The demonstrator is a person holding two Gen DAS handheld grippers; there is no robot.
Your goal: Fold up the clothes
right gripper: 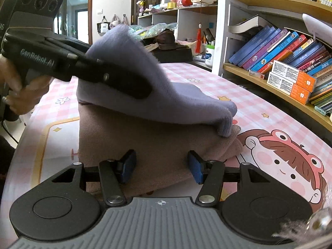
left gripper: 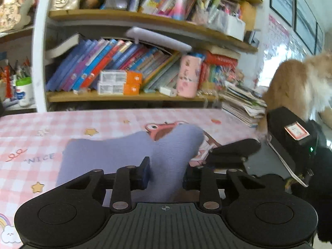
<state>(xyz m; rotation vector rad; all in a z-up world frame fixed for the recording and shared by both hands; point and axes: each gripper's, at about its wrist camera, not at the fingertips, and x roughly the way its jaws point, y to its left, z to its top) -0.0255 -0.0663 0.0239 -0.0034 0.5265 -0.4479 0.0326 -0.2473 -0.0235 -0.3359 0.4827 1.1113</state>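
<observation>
A lavender knit garment lies on the pink checked tablecloth, and one end of it rises between the fingers of my left gripper, which is shut on it. From the right wrist view, the lavender garment hangs over the left gripper and trails down onto a folded brown garment. My right gripper stands open, its blue pads apart just above the brown garment's near edge. In the left wrist view the right gripper sits to the right of the lavender cloth.
A bookshelf packed with books and boxes runs along the table's far side. A stack of papers rests at the table's far right corner. A fluffy tan sleeve is at the right. A hand grips the left tool.
</observation>
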